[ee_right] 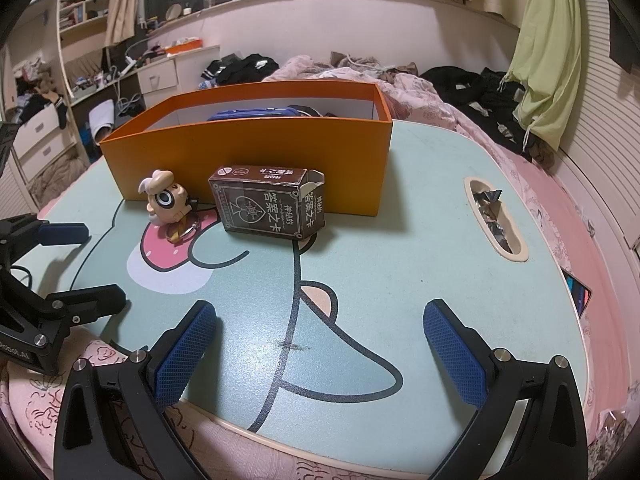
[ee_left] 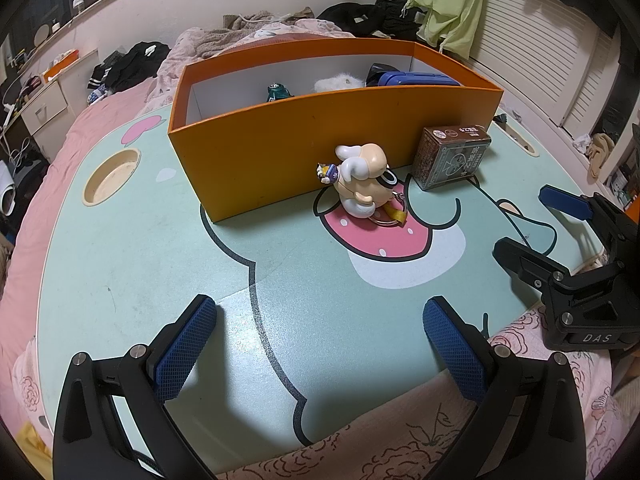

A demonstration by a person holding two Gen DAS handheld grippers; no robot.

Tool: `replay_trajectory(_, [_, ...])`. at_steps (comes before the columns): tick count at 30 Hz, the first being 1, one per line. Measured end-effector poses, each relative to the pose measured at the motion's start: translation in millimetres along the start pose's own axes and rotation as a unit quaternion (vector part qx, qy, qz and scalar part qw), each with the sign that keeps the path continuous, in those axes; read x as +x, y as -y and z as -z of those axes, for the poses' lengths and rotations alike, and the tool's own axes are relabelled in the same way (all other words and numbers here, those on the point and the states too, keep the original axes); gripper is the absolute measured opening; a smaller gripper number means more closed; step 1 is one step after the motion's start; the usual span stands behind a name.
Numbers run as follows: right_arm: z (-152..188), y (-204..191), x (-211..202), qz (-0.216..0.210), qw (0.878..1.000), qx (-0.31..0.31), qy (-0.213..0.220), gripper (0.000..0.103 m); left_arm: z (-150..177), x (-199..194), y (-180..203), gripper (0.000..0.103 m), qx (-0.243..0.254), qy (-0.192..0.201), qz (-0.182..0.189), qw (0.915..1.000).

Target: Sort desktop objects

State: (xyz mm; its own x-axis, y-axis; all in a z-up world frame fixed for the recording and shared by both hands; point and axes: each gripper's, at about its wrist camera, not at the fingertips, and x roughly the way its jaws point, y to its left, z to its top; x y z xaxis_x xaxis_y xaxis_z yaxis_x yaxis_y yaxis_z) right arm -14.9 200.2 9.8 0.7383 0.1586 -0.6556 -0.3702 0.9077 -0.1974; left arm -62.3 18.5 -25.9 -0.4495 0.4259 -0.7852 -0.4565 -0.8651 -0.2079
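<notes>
An orange box [ee_left: 280,152] [ee_right: 256,156] stands at the back of the green cartoon lap table [ee_left: 140,264] [ee_right: 400,264]. Inside it I see a blue case [ee_left: 416,79] [ee_right: 252,114], a white fluffy thing [ee_left: 340,80] and a green can [ee_left: 278,92]. In front of the box sit a cream figurine keychain [ee_left: 362,180] [ee_right: 166,200] and a brown card box [ee_left: 452,156] [ee_right: 272,208]. My left gripper [ee_left: 320,344] is open near the table's front edge, holding nothing. My right gripper [ee_right: 320,344] is open too, and empty; it also shows at the right of the left wrist view [ee_left: 532,224].
The table rests on a pink bed [ee_left: 80,128] with clothes piled behind. A round cup hole [ee_left: 112,176] lies at the table's left, and a slot with wrappers [ee_right: 494,216] at its right. A phone [ee_right: 578,292] lies off the right edge.
</notes>
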Motion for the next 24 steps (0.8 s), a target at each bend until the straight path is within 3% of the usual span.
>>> replay_trajectory(7, [0, 0, 0, -0.001, 1.000, 0.000, 0.001, 0.103, -2, 2, 4, 0.103, 0.000, -0.005, 0.004, 1.0000])
replay_trajectory(12, [0, 0, 0, 0.000, 1.000, 0.000, 0.000, 0.103, -27, -8, 7, 0.102, -0.016, 0.029, 0.035, 0.9988])
replay_trajectory(14, [0, 0, 0, 0.000, 1.000, 0.000, 0.000, 0.103, -40, -6, 8, 0.097, -0.022, 0.040, 0.033, 0.9984])
replay_trajectory(17, [0, 0, 0, 0.000, 1.000, 0.000, 0.000, 0.103, -54, 5, 9, 0.078, -0.027, 0.039, 0.020, 0.9987])
replay_trajectory(21, [1, 0, 0, 0.000, 1.000, 0.000, 0.000, 0.103, -58, 22, 9, 0.042, -0.033, 0.015, 0.052, 0.9980])
replay_trajectory(22, [1, 0, 0, -0.001, 1.000, 0.000, 0.000, 0.103, -56, 23, 8, 0.036, -0.036, 0.014, 0.056, 0.9977])
replay_trajectory(24, [1, 0, 0, -0.001, 1.000, 0.000, 0.000, 0.103, -53, 17, 5, 0.036, -0.039, 0.028, 0.059, 0.9971])
